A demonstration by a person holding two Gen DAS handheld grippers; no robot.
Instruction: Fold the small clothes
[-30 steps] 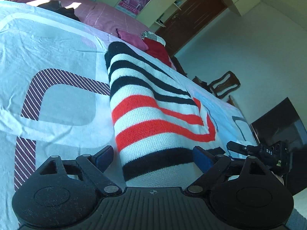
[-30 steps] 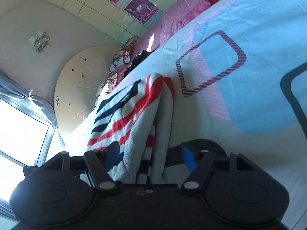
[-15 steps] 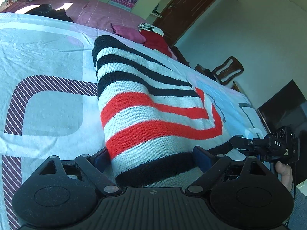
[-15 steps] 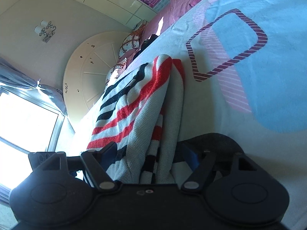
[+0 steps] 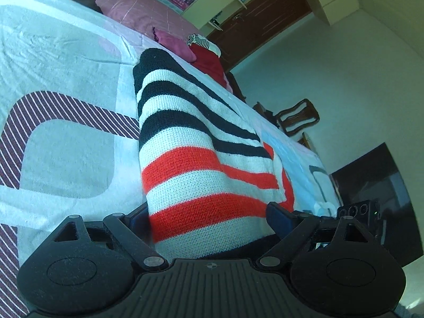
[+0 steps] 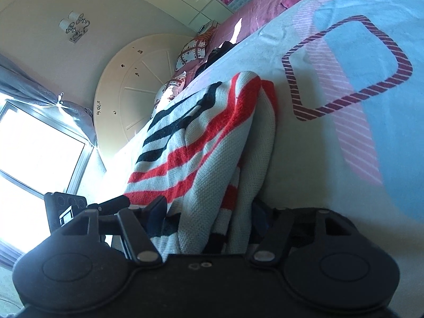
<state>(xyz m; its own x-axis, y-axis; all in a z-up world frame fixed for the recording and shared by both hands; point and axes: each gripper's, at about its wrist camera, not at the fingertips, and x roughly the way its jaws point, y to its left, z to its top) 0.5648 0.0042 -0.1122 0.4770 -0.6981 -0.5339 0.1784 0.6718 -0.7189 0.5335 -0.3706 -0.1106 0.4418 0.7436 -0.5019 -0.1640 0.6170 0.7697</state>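
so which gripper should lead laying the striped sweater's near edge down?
Probably left. The left gripper spans a flat, single layer of the striped sweater; the right gripper straddles a bunched, doubled fold.

The bed [image 5: 66, 61], under a pale patterned sheet, carries the striped sweater [image 5: 201, 164] and folded clothes [image 5: 206, 58].
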